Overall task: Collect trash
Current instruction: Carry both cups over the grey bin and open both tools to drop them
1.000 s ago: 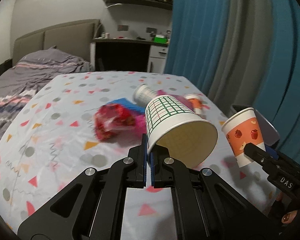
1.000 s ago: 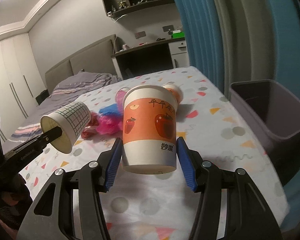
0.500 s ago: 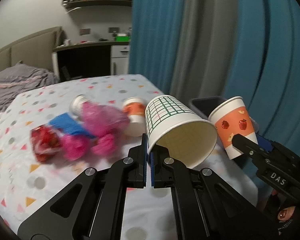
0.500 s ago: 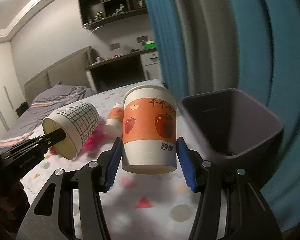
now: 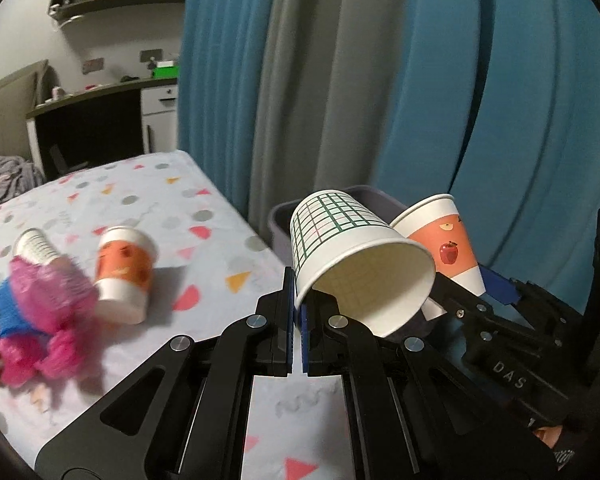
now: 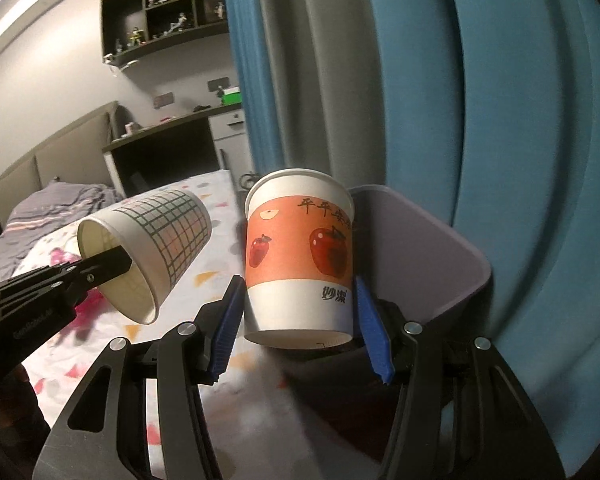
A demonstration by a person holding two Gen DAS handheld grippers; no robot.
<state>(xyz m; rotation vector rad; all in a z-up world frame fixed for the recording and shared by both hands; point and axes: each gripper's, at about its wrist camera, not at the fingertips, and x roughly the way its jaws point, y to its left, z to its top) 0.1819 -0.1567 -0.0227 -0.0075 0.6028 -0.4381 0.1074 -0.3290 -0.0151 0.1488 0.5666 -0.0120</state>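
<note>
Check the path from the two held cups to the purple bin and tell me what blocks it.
Nothing visible does. The right tool holds the apple cup upside down in front of the open bin; the left tool pinches the grid cup's rim beside it. The bin's mouth looks uncovered.

**Bin mouth open, curtain close behind**

The purple bin [image 6: 452, 256] stands just off the corner of the bed [image 5: 204, 216], its mouth unobstructed from above. The blue and grey curtain [image 6: 480, 100] hangs right behind it, closing the far side. On the bed, an upright orange cup [image 5: 122, 274], a toppled white cup [image 5: 34, 246] and pink wrappers [image 5: 48, 320] crowd one patch; the near sheet lies bare.
</note>
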